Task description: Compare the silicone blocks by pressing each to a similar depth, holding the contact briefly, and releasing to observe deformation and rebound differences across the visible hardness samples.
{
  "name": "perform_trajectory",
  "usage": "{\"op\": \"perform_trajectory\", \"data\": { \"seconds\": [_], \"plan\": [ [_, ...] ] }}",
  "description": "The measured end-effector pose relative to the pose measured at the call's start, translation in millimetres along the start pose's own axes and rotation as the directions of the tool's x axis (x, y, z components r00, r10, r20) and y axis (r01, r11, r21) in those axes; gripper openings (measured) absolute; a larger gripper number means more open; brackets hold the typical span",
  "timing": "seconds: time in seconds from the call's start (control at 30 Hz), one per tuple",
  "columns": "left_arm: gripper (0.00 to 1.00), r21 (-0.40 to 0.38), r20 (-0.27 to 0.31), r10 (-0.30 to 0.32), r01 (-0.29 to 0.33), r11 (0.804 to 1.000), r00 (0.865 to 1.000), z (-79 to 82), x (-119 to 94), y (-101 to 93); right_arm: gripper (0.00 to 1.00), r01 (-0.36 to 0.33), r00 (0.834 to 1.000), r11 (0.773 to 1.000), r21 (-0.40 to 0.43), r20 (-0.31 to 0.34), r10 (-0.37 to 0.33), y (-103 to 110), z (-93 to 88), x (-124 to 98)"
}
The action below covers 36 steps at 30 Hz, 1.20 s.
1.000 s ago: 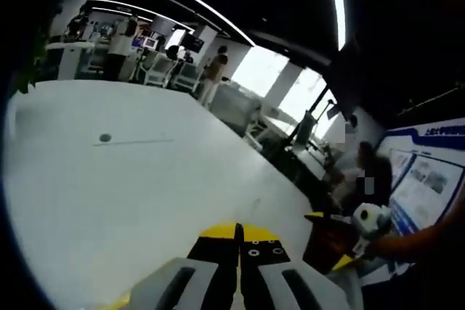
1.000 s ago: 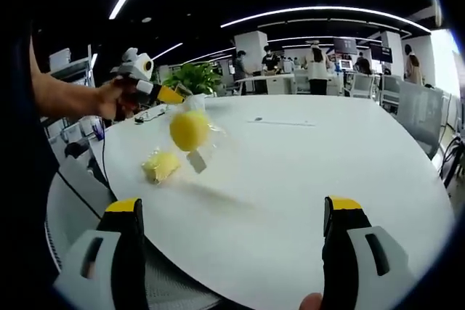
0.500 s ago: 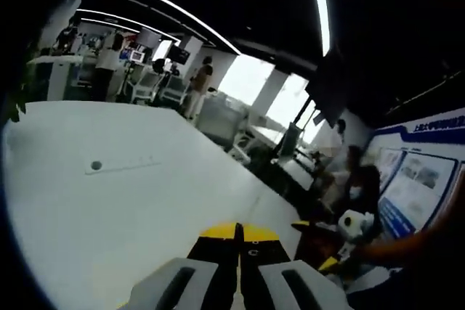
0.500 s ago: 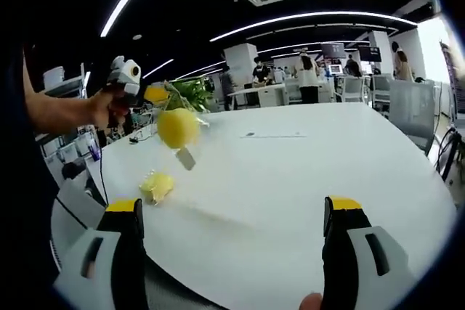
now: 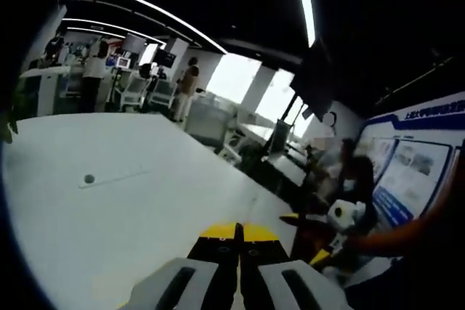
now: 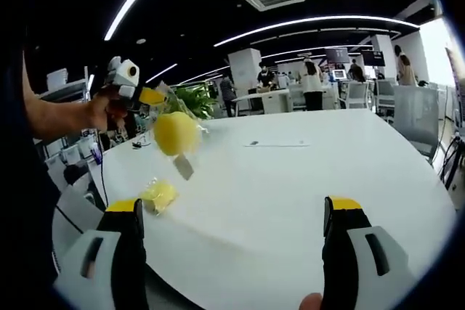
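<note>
Pre-press handling step, by judgement: no block pressed yet.

Left claw (image 6: 151, 96) raised above white table (image 6: 305, 179), jaws pinched together on what looks like clear bag holding yellow round sample (image 6: 176, 133); sample hanging clear of table.

Second yellow sample (image 6: 159, 194) lying on table, below hanging one.

Right claw (image 6: 236, 248) level near table edge, jaws spread wide, empty.

Next: set sample down, press.
</note>
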State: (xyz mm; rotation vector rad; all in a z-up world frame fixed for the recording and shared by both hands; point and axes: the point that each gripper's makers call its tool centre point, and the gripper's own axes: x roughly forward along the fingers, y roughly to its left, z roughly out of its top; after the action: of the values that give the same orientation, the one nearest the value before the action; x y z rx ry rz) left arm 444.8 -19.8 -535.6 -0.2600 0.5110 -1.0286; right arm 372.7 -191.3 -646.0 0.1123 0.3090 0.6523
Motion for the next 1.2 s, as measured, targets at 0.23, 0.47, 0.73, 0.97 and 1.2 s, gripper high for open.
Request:
{"op": "perform_trajectory", "data": {
  "seconds": [0.23, 0.47, 0.73, 0.97, 1.2],
  "plan": [
    [0.0, 0.015, 0.025, -0.012, 0.011, 1.0, 1.0, 13.2, -4, -4.8, 0.97, 0.011, 1.0, 1.0, 0.015, 0.007, -0.011, -4, 1.3, 0],
    [0.0, 0.018, 0.021, -0.022, 0.022, 1.0, 1.0, 16.6, -7, -8.8, 0.97, 0.005, 1.0, 1.0, 0.009, 0.012, -0.005, -2, 4.6, 1],
    [0.0, 0.027, -0.005, -0.052, 0.052, 0.998, 0.999, 12.2, -11, -20.5, 0.97, -0.025, 0.999, 1.0, -0.011, 0.034, 0.026, 9, 25.7, 5],
    [0.0, 0.035, -0.007, -0.071, 0.071, 0.997, 0.997, 13.7, -14, -32.0, 0.97, -0.07, 0.997, 0.997, -0.017, 0.041, 0.07, 20, 37.9, 14],
    [0.0, 0.057, -0.003, -0.102, 0.102, 0.993, 0.995, 20.0, -17, -46.7, 0.97, -0.135, 0.989, 0.99, -0.042, 0.059, 0.137, 31, 58.0, 27]
  ]
}}
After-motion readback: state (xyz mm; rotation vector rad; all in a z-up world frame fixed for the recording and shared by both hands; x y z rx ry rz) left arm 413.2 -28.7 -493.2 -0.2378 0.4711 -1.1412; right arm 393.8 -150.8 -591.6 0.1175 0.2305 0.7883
